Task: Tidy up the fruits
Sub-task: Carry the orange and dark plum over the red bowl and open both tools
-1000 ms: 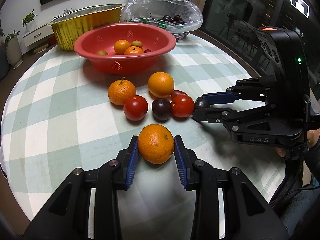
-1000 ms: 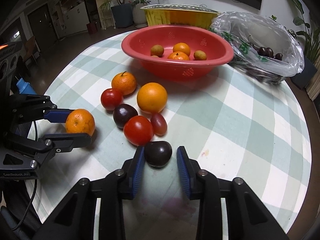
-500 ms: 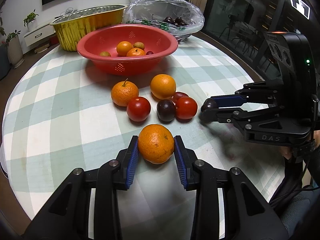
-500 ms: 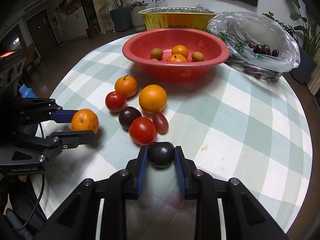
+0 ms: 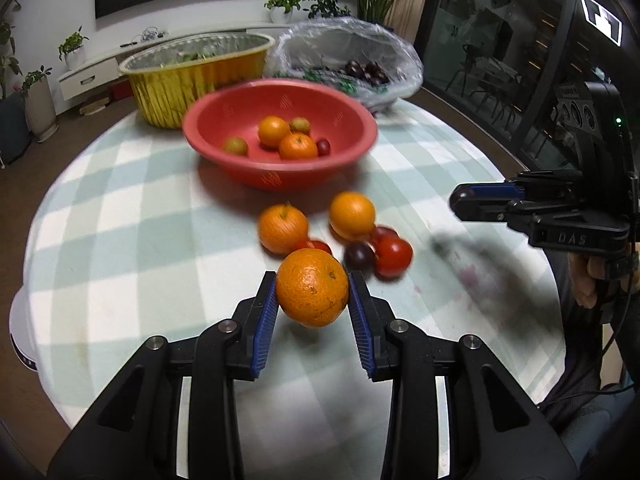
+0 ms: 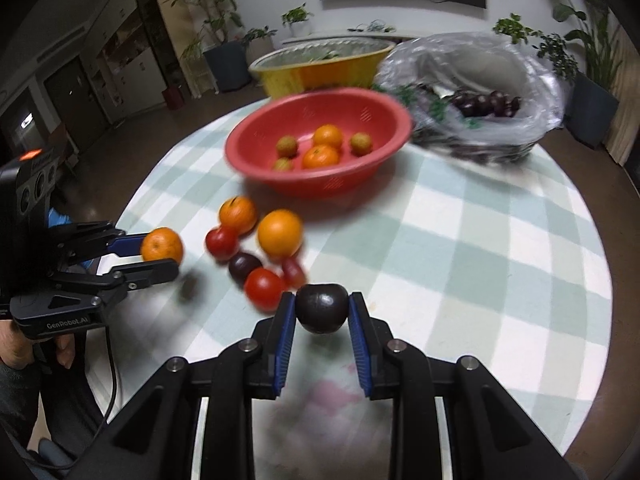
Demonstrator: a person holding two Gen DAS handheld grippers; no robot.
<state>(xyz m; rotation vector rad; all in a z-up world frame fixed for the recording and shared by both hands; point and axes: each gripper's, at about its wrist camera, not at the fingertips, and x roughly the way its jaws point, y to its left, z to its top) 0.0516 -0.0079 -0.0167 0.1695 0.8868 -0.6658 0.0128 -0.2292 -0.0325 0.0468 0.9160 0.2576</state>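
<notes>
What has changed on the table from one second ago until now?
The right gripper has just closed on the dark plum and lifted it. The left gripper lifted its orange. The red bowl and the other fruits stayed put.

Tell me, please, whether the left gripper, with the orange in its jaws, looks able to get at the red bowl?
Probably yes. The left gripper holds its orange clear of the tablecloth, and the red bowl lies open-topped ahead. The loose fruit between sits low, and the right gripper is off to the side.
</notes>
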